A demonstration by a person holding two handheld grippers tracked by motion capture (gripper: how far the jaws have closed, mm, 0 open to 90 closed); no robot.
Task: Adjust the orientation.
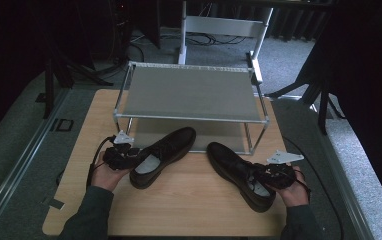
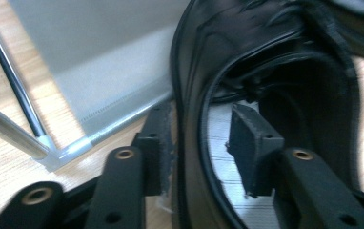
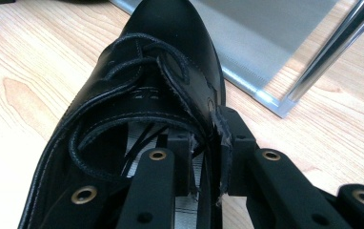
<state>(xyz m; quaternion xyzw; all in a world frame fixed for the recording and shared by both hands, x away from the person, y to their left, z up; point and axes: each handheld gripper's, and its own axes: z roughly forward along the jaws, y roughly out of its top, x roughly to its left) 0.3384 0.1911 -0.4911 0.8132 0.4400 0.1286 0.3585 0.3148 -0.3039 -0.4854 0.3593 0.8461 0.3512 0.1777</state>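
Glossy leather shoes [image 1: 163, 155] — matt wood table [image 1: 189, 205]

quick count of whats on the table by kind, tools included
shoes: 2, left shoe, right shoe
rack: 1, rack
tools: 2, left tool, right tool
total: 5

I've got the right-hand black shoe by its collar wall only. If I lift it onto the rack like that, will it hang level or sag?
The right gripper pinches only the thin side wall of the right shoe, near the laces, so the toe will probably dip. The leather looks soft and creased there and may fold. The glossy upper could slip, though the pads seem well seated.
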